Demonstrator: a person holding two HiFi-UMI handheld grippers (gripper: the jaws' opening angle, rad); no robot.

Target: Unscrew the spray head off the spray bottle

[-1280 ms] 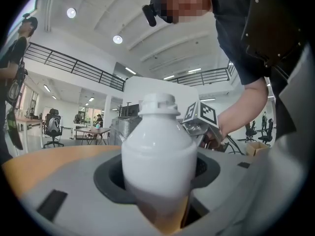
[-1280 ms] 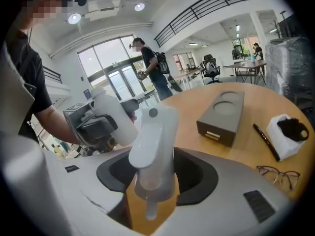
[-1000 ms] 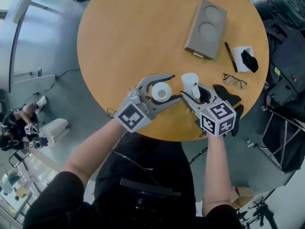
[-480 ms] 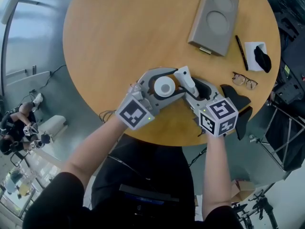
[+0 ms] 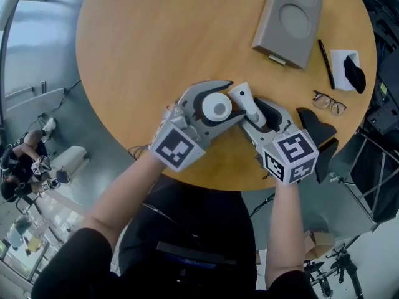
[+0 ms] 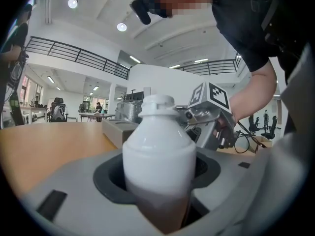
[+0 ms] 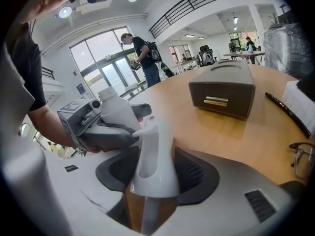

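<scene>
**Off the neck, held close beside it**

Clamps the spray bottle [image 5: 217, 109] by its body in the left gripper [image 5: 225, 101], over the near edge of the tabletop [image 5: 156, 48]. Shows, in the left gripper view, a bare white neck [image 6: 157, 104] with nothing screwed onto it. Pinches the spray head [image 5: 243, 99] in the right gripper [image 5: 252, 114], just right of the bottle and also by the near edge, nozzle turned toward it. Cannot tell whether head and bottle touch.

Hides the lower part of the bottle between the left jaws, and from the head view gives only its round top. Cuts off the lower end of the tube [image 7: 147, 215] under the spray head at the bottom border of the right gripper view. Crops the glasses [image 5: 327, 103] in that same view, yet shows them whole from the head view, by the right edge of the tabletop. Leaves the black thing [image 5: 354, 70] on the white card too small to identify. Places the grey box [image 5: 288, 20] toward the far right edge, with the pen [image 5: 325, 55] just beside it.

Closes the clear gap of a second ago between spray head and bottle. Keeps both grips as before.
</scene>
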